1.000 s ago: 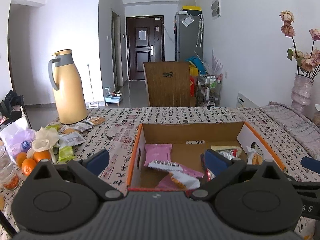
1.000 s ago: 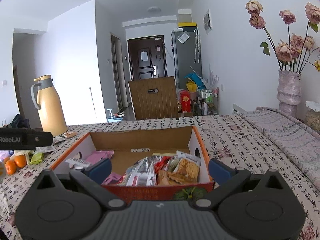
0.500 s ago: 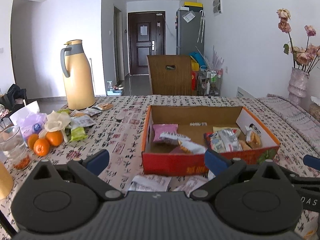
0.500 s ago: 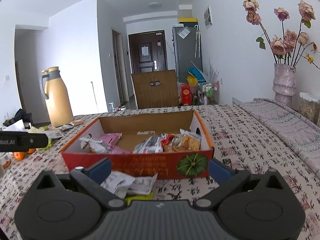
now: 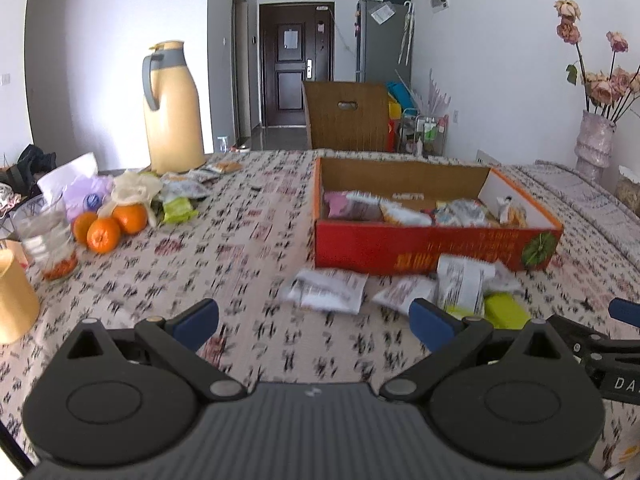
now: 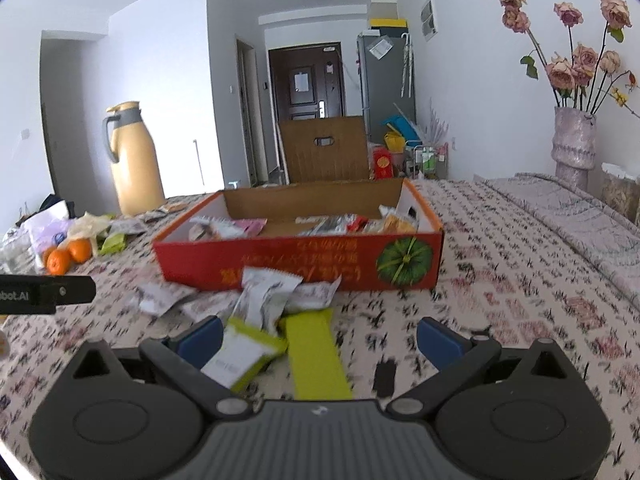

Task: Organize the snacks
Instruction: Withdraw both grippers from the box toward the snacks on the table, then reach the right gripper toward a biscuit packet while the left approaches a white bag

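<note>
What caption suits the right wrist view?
Open right gripper over lime-green snack packets lying before the red cardboard box of snacks.

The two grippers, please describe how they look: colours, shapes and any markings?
Both the left gripper and the right gripper have matte black bodies with two round discs, angled black linkage arms, a ribbed grey centre and blue fingertips. White lettering, only partly readable, marks each gripper's side.
</note>
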Demonstrator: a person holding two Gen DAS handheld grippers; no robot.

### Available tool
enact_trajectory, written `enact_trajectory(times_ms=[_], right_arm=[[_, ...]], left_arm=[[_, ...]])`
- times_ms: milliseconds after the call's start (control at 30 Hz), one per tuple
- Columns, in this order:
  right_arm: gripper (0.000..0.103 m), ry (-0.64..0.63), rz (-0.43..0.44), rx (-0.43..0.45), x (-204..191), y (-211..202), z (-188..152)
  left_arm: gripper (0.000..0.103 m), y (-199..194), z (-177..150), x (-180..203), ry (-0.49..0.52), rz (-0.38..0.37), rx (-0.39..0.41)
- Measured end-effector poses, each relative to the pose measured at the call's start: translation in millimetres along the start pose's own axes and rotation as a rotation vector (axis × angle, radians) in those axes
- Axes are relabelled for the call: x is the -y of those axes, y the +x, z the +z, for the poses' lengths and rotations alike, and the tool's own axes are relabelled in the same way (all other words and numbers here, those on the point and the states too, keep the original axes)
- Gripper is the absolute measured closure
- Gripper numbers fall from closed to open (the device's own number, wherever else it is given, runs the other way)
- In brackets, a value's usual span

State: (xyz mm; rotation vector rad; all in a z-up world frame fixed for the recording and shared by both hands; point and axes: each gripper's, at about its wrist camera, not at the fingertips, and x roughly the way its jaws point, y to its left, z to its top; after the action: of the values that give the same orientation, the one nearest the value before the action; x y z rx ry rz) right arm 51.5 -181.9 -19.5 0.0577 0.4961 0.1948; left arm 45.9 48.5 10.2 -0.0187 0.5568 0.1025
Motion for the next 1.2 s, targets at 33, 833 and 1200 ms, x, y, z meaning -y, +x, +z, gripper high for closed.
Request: enact_trajectory(times_ms=[33,833,1200], right_arm=[[0.000,-0.003,0.003,-0.006,-2,-2,-4],[0.000,-0.069,0.074,-0.110,-88,-49,-69],[0.000,-0.051,0.065,-0.170,-111,-25,-75]], left_arm=[[0.000,-2,-5,-2,0.002,0.000,-0.006],[0.000,-37,-82,-52,0.035,-0.038,-0.053],[0.000,-30,-81,-72,0.048,-0.076,-0.055]])
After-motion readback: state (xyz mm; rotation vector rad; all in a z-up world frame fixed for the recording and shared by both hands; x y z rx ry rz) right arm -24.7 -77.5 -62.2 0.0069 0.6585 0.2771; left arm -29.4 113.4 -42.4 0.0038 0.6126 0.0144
